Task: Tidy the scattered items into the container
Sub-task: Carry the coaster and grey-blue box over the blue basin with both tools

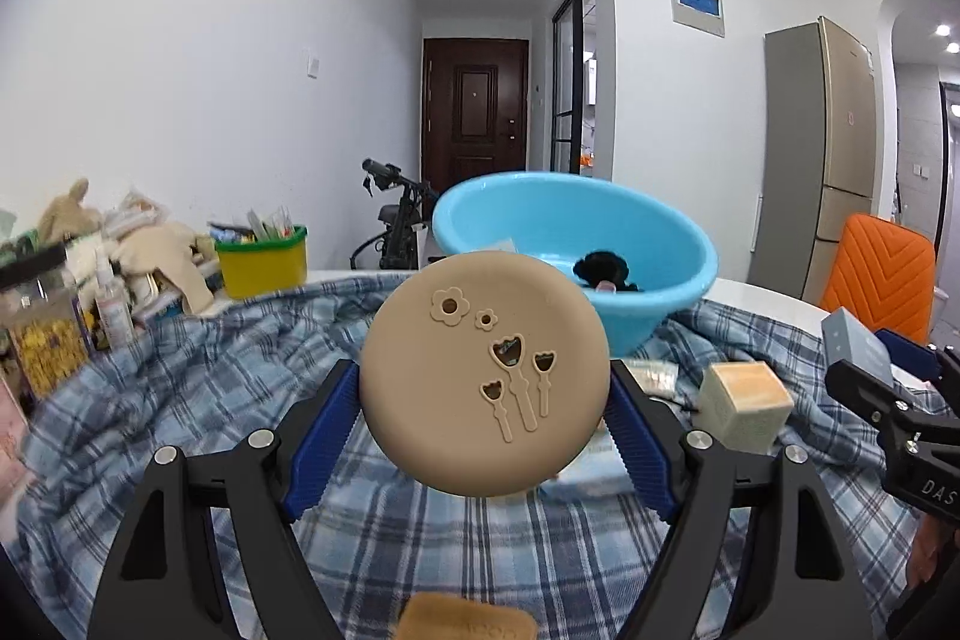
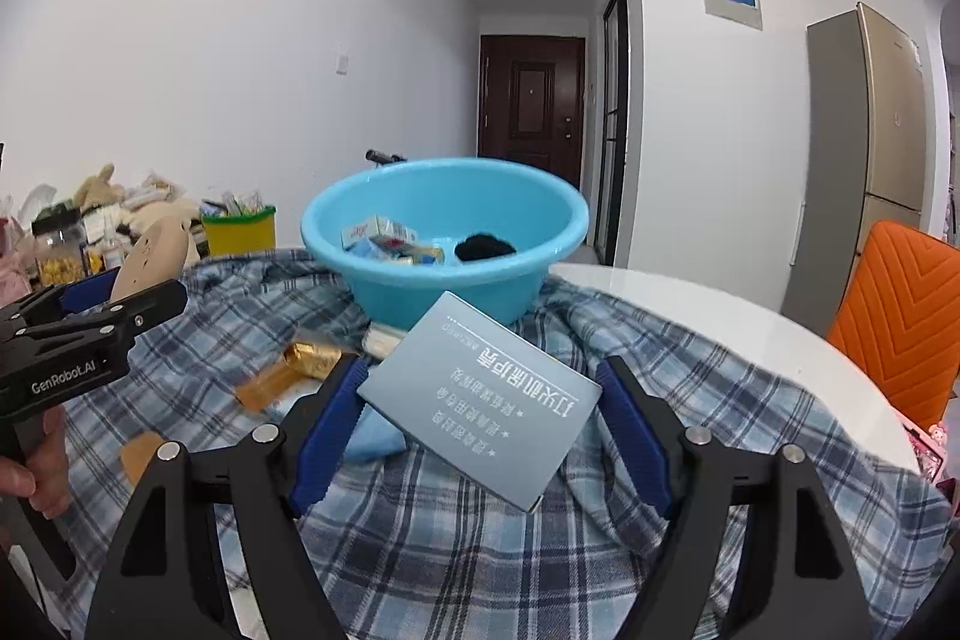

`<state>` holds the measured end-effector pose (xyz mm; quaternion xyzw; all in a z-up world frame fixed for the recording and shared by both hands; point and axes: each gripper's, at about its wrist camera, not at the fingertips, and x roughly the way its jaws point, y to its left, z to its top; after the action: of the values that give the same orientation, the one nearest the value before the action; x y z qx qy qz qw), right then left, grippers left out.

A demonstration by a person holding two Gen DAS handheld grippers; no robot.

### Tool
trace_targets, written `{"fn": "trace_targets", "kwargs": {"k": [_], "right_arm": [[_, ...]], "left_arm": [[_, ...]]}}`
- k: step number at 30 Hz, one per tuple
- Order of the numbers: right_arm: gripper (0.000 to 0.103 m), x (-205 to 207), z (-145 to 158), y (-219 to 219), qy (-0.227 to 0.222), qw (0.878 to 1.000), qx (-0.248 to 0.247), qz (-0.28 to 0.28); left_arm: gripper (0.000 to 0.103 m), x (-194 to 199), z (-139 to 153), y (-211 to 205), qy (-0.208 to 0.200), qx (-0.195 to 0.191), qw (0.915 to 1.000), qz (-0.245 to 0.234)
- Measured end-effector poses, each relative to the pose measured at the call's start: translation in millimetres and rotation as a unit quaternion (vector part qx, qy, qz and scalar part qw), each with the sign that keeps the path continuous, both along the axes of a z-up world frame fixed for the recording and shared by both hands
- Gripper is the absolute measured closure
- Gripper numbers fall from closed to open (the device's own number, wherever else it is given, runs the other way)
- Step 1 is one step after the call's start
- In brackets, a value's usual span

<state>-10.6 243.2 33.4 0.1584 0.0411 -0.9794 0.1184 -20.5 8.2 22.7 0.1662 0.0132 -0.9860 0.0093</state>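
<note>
Basin (image 2: 444, 220) at frame centre part-filled; left fingers (image 1: 336, 418) hold disc (image 1: 485, 373), right fingers (image 2: 333, 412) hold box (image 2: 480, 400); cube (image 1: 744, 409), wrappers (image 2: 288, 376) remain.

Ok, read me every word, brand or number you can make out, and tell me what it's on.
"GenRobot.AI": on the left gripper body.
"DAS", cut off at the frame edge: on the right gripper body.
"打火机保护壳": upside-down heading on the grey-blue box held in the right gripper; its smaller lines are too small to read.
Packets in the blue basin: blurred, unreadable.
</note>
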Motion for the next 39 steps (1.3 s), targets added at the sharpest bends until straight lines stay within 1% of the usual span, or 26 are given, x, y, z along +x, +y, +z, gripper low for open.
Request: {"fn": "trace_targets", "kwargs": {"k": [4,7,14,16,18,19,21,23,27,31,35,37,39], "right_arm": [[0.026,-3.1,17.9,0.3,0.013,1.000,-0.003,0.001],[0.026,-7.0,34.6,0.4,0.025,1.000,-0.009,0.004],[0.026,-1.4,77.7,-1.4,0.084,0.996,-0.015,0.003],[0.026,0.9,85.8,-2.3,0.094,0.995,-0.016,0.004],[0.026,5.1,90.8,-4.6,0.107,0.994,-0.010,0.005],[0.026,8.0,92.3,-6.2,0.115,0.993,-0.006,0.005],[0.026,10.9,93.8,-8.3,0.121,0.993,-0.004,0.007],[0.026,11.1,94.0,-11.0,0.120,0.993,-0.004,0.014],[0.026,5.5,94.0,-15.8,0.115,0.993,0.000,0.017],[0.026,-5.8,97.3,-16.6,0.110,0.994,0.003,0.016],[0.026,-23.0,98.9,-15.0,0.108,0.994,0.017,0.004],[0.026,-35.5,102.3,-13.2,0.096,0.995,0.012,0.004],[0.026,-47.8,106.8,-12.6,0.092,0.996,0.011,0.002]], "left_arm": [[0.021,-7.9,19.2,7.5,-0.002,-0.016,0.9998,-0.009],[0.021,-12.2,32.7,14.0,0.003,-0.017,0.9996,-0.021],[0.021,-9.4,81.5,19.7,0.062,-0.017,0.9976,-0.024],[0.021,-6.2,92.9,19.5,0.072,-0.016,0.9969,-0.025],[0.021,0.5,101.1,15.9,0.078,-0.002,0.9965,-0.031],[0.021,4.7,103.7,14.5,0.080,0.003,0.9961,-0.035],[0.021,11.8,105.7,14.8,0.086,-0.005,0.9958,-0.032],[0.021,14.7,106.2,15.7,0.087,-0.015,0.9955,-0.034],[0.021,11.5,106.2,15.2,0.085,-0.011,0.9954,-0.043],[0.021,-4.0,109.2,16.9,0.085,-0.022,0.9954,-0.039],[0.021,-25.2,114.2,11.6,0.066,0.008,0.9964,-0.053],[0.021,-34.1,114.6,14.3,0.071,0.000,0.9965,-0.044],[0.021,-46.3,115.2,16.7,0.075,-0.006,0.9961,-0.045]]}}
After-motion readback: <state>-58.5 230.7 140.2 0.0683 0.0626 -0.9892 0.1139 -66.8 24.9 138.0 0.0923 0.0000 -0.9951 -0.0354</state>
